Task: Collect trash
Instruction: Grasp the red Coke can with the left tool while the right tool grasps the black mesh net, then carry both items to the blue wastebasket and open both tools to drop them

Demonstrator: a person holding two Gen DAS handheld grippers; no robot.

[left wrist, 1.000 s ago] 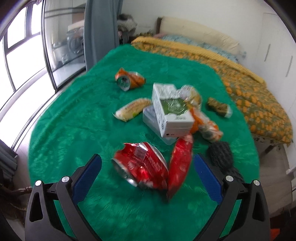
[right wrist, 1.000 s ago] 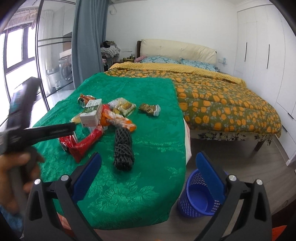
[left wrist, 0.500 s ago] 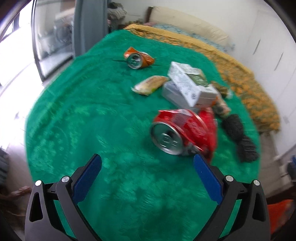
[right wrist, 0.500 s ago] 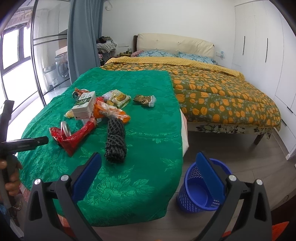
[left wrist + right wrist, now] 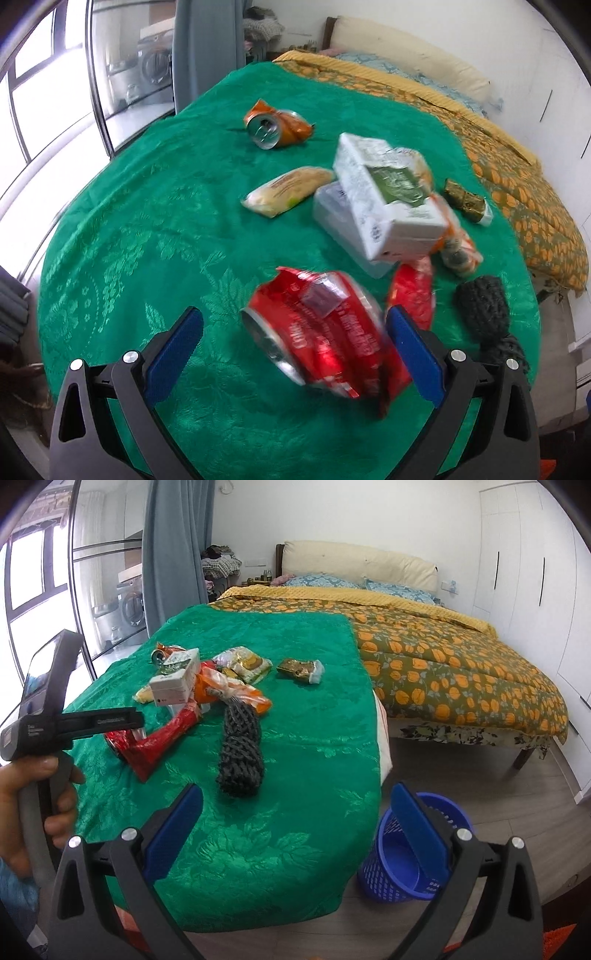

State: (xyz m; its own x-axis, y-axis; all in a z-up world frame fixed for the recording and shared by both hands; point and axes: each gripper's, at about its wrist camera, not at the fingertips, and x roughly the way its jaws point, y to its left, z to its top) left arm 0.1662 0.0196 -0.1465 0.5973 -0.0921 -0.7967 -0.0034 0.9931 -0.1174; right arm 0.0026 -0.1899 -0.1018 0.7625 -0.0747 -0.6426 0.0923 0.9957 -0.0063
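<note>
left wrist view: my left gripper [image 5: 293, 341] has its blue pads spread wide, and the crushed red can [image 5: 317, 332] lies between them on the green cloth [image 5: 147, 229], blurred, nearer the right pad; i cannot tell whether that pad touches it. a red wrapper [image 5: 412, 291] lies against the can's far side. beyond them a white carton [image 5: 388, 199] rests on a clear plastic box [image 5: 334, 218], with a yellow snack packet [image 5: 288, 190] to their left and a crushed orange can [image 5: 277, 125] farther back. a black bundle of netting [image 5: 484, 306] sits off to the right, and a small dark packet [image 5: 467, 199] lies near the cloth's right edge.

right wrist view: my right gripper [image 5: 293, 825] is also wide apart and holds nothing, hanging over the near corner of the cloth. a blue basket [image 5: 402, 860] stands on the floor just beside the table's right edge, showing behind my right pad. my hand [image 5: 26, 805] grips the left tool's handle at the far left.
</note>
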